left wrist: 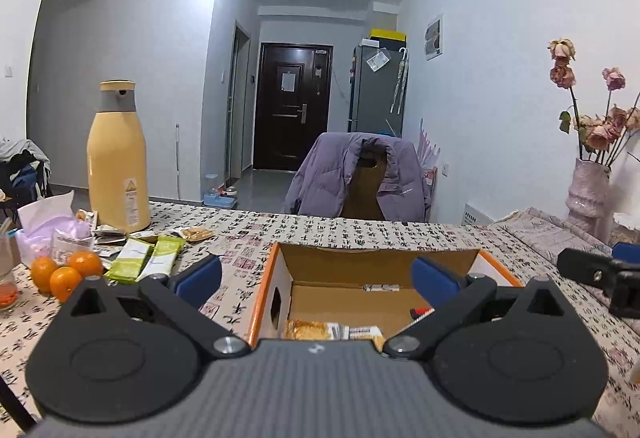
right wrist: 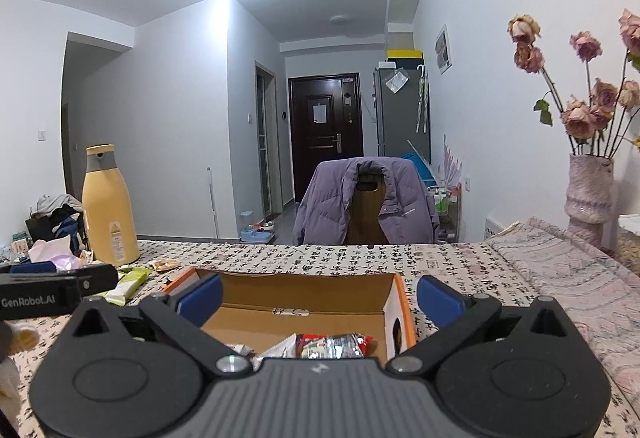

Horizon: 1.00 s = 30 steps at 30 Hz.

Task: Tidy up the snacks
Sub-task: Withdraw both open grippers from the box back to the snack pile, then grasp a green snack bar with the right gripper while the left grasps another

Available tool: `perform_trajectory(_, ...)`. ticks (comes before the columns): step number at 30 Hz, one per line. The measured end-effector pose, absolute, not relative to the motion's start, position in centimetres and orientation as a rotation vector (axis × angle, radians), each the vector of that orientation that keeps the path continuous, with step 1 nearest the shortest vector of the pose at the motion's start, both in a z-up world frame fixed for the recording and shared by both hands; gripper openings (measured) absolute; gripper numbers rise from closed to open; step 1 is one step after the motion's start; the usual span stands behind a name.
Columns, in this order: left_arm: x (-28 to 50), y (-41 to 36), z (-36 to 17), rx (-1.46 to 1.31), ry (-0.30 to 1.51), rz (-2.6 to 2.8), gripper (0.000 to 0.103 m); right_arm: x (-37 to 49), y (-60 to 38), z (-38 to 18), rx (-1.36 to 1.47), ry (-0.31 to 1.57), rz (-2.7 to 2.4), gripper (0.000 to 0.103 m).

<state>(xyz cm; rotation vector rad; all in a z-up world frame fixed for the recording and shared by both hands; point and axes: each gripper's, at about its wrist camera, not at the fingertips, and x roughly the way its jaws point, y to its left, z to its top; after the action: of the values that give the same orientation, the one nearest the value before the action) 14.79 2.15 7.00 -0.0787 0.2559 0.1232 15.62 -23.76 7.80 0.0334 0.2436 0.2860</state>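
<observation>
An open cardboard box with orange edges sits on the table in front of both grippers. Inside lie snack packets: a golden one in the left wrist view, a red one in the right wrist view. My left gripper is open and empty, straddling the box's left wall. My right gripper is open and empty, straddling the box's right wall. Loose snacks lie on the table to the left: two green bars and small packets.
A tall yellow thermos stands at the back left. Three oranges, a tissue pack and a glass are at far left. A vase of dried roses stands right. A chair with a purple jacket is behind the table.
</observation>
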Motion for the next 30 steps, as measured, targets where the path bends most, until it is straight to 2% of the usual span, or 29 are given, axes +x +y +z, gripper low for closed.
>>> perform_trajectory(14,8.1,3.6,4.4,-0.071,0.303,0.116,0.103,8.2,-25.0,5.3,0.003,0.296,0.274,0.103)
perform_trajectory(28,5.0,4.2,-0.2,-0.065,0.405,0.072,0.103,6.0,-25.5,-0.6,-0.053,0.486,0.218,0.103)
perform_trajectory(30,5.1,4.2,-0.5,-0.064,0.417,0.067,0.103,6.4,-25.3,-1.3,-0.056,0.516,0.198,0.1)
